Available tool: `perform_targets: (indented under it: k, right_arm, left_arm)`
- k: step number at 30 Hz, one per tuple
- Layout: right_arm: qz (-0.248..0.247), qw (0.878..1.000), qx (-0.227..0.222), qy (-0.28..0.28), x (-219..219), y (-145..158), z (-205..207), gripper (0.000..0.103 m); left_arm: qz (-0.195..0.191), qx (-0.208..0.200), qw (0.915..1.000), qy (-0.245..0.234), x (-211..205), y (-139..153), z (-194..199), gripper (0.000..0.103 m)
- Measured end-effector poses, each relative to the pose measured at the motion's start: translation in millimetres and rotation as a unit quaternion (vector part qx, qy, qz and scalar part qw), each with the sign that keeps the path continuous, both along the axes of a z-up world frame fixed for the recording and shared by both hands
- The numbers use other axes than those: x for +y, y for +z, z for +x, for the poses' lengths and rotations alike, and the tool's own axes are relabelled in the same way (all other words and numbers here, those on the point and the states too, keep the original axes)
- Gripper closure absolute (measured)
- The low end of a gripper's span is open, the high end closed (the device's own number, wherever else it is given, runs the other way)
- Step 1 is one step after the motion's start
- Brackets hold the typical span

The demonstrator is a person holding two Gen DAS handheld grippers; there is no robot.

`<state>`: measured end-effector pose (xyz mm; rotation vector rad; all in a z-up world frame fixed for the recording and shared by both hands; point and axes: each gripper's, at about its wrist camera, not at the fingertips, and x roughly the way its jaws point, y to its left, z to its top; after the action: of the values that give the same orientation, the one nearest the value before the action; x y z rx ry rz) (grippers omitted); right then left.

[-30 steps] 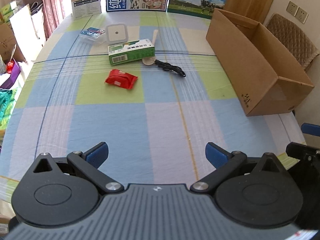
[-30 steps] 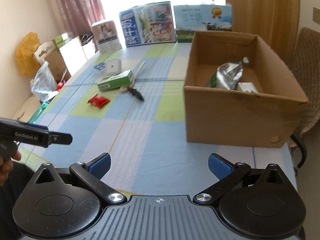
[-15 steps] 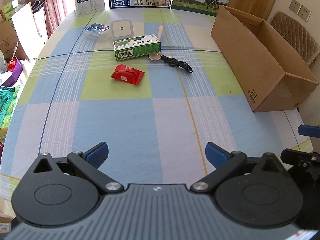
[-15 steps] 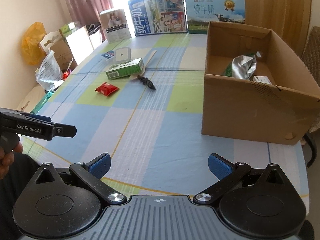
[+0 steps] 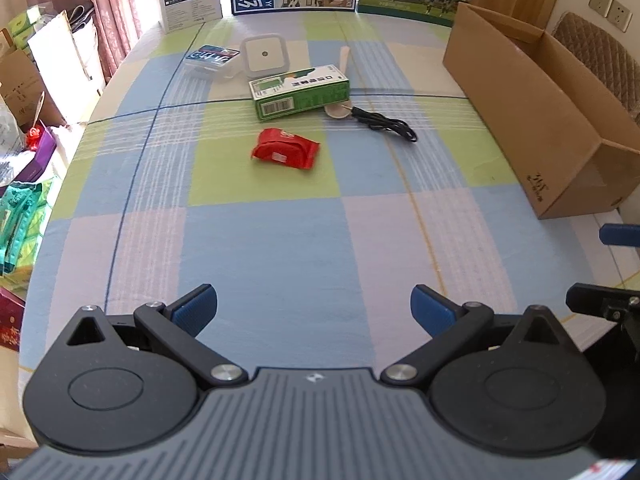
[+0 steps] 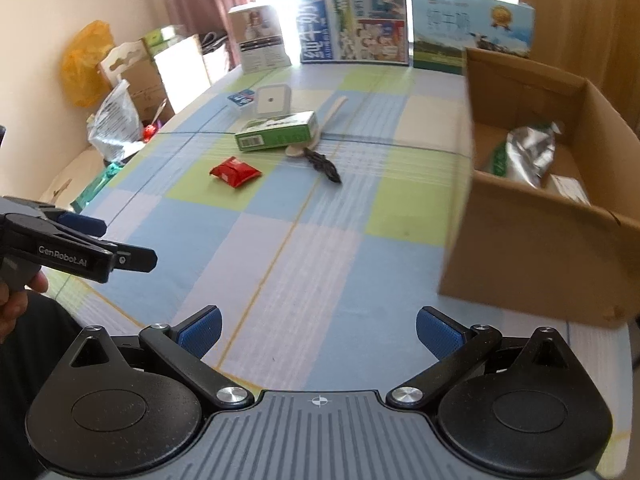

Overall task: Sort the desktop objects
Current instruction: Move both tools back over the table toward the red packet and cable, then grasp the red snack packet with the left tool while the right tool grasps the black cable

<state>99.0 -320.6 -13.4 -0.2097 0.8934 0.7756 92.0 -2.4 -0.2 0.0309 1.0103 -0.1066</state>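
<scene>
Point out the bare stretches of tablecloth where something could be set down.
Free: the wide near stretch between both open grippers, left and right, and the red packet; also the strip between the black cable and the cardboard box. Crowded: around the green carton, with the spoon and white square device close by.

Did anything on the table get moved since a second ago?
No. Only the two grippers moved: the left gripper and right gripper came forward toward the things, both open and empty. The red packet, green box, black cable and cardboard box stayed put.
</scene>
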Motion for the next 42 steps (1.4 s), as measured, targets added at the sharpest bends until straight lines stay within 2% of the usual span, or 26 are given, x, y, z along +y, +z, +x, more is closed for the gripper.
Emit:
perform_targets:
  k: [13,21,28,34,42]
  right_arm:
    - [-0.017,0.999,-0.028,0.043,61,-12,56,0.004]
    - [-0.043,0.997,-0.035,0.048,90,-32,96,0.024]
    - [-0.056,0.996,-0.04,0.051,108,-47,123,0.03]
    - [-0.058,0.996,-0.042,0.057,120,-57,139,0.035]
    - [-0.052,0.996,-0.039,0.056,129,-67,154,0.04]
  left_arm:
    - [0.012,-0.011,0.9997,-0.019,22,-7,54,0.002]
    - [0.02,-0.033,0.9977,-0.056,20,-24,92,0.002]
    - [0.032,-0.045,0.9949,-0.084,15,-43,121,0.002]
    - [0.031,-0.048,0.9932,-0.102,13,-56,142,0.009]
    - [0.031,-0.043,0.9916,-0.118,13,-69,156,0.023]
